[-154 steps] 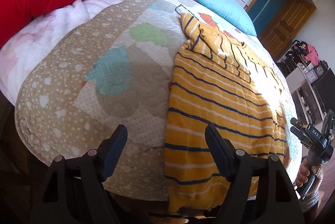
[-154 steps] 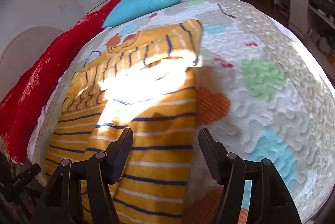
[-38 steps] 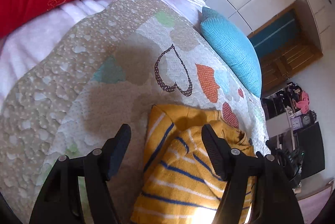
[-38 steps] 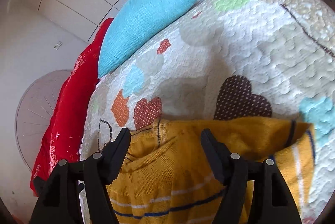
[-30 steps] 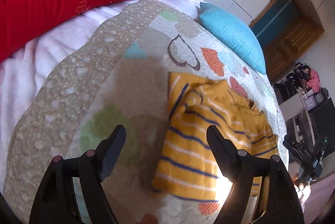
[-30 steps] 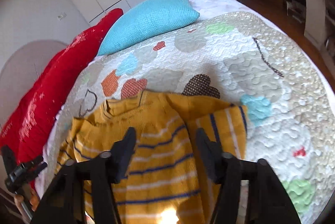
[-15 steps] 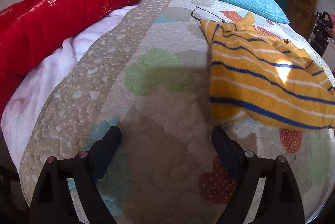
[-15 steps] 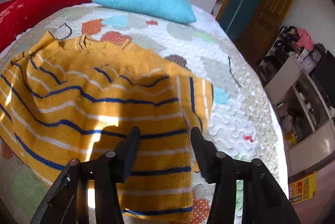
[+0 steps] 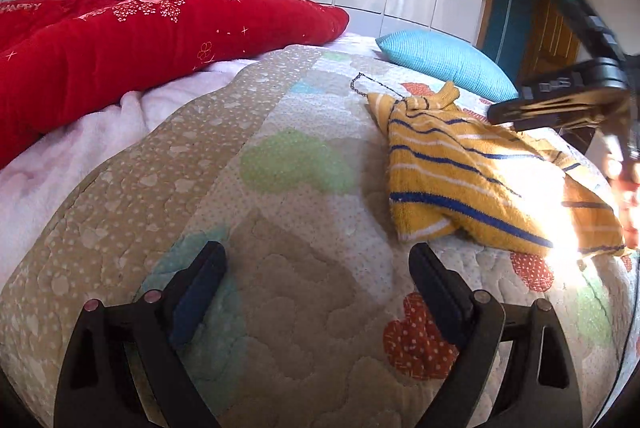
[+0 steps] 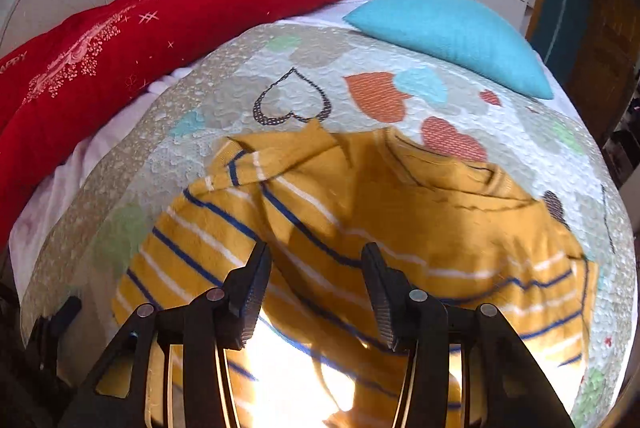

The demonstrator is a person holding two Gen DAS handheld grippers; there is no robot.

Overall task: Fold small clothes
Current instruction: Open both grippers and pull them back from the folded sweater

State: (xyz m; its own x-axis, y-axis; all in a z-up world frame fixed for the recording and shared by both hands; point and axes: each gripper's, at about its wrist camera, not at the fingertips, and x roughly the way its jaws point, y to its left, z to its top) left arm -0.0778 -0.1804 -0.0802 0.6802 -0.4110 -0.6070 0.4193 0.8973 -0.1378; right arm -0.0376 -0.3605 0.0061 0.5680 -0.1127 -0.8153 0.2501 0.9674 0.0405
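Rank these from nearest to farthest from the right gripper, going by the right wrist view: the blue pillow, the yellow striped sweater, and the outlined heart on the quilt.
From the right gripper:
1. Yellow striped sweater, directly under and ahead of the fingers.
2. Outlined heart, just past the sweater, slightly left.
3. Blue pillow, at the far edge, to the right.

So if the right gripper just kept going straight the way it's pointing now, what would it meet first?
Most likely the yellow striped sweater. The right gripper is open above it, and the knit fills the gap between its fingers, with the quilt underneath. Depth is hard to judge in the fisheye view.
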